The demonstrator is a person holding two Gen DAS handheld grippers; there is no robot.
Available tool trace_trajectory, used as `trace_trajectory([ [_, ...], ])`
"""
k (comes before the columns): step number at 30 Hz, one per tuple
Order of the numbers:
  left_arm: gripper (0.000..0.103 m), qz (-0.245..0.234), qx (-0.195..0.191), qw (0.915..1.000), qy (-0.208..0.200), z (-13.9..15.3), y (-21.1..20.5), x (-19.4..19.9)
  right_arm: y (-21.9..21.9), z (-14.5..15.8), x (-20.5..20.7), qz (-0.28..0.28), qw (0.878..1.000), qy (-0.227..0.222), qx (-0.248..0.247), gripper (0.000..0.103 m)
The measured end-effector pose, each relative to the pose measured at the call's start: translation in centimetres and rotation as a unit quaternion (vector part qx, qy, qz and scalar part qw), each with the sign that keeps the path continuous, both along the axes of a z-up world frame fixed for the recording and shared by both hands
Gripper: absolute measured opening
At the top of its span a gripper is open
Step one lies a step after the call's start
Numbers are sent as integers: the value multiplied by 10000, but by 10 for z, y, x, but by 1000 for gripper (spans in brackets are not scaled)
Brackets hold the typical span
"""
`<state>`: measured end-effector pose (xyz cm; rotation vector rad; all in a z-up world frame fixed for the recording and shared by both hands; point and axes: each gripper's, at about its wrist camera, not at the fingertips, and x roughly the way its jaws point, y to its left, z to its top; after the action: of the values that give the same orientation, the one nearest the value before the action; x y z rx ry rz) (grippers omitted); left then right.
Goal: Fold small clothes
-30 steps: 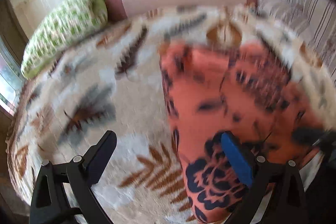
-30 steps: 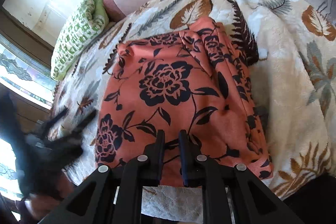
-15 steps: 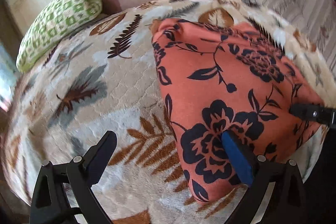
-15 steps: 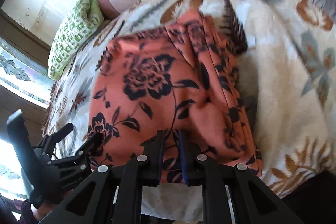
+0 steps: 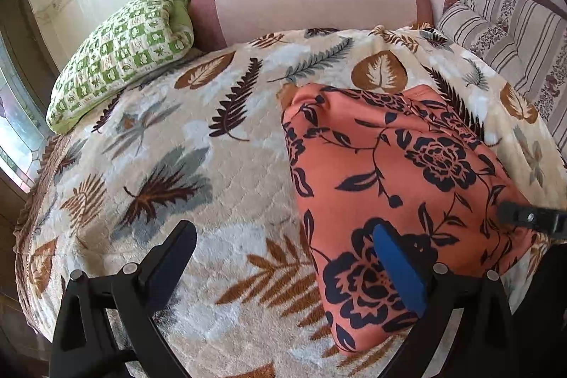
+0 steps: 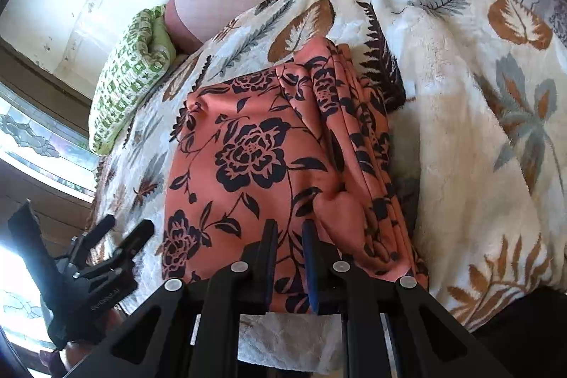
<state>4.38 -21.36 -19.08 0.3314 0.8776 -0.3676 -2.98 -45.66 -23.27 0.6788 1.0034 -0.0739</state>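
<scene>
My left gripper (image 5: 283,257) sits at the bottom of the left wrist view, angled steeply down at the bed, jaws spread wide with nothing between them. Its left finger hangs over the leaf-print blanket (image 5: 198,144); its blue-padded right finger (image 5: 398,266) overlaps the near left portion of the orange floral garment (image 5: 389,186). Whether that pad touches the cloth, I cannot tell.

My right gripper (image 6: 288,257) fills the bottom centre of the right wrist view, also pitched downward. Its jaws are drawn nearly together and pinch the near edge of the orange floral garment, with a narrow strip of cloth showing between the pads.

The garment lies folded on the blanket, centre of the right wrist view and right of centre in the left one. Several stacked layer edges show along its right side in the right wrist view.

A green patterned pillow (image 5: 120,55) lies in the upper left of the left wrist view, against a pink bolster (image 5: 312,2). A striped cushion (image 5: 510,23) occupies the upper right.
</scene>
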Motion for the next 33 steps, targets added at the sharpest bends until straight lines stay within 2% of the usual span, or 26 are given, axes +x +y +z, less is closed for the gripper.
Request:
trace_trajectory([
  [3,100,16,52,10000,53,-6,-1,3,1,-15,3,42,9997,215,100,17],
  [5,100,36,150,9998,102,-13,-3,5,1,-22,4,21,9998,187,98,18],
  [10,100,109,206,9993,289,-26,-3,10,3,-24,6,149,9998,147,-4,18],
  [33,100,52,274,9993,250,-31,-7,8,-2,-30,-6,131,9998,-23,178,18],
])
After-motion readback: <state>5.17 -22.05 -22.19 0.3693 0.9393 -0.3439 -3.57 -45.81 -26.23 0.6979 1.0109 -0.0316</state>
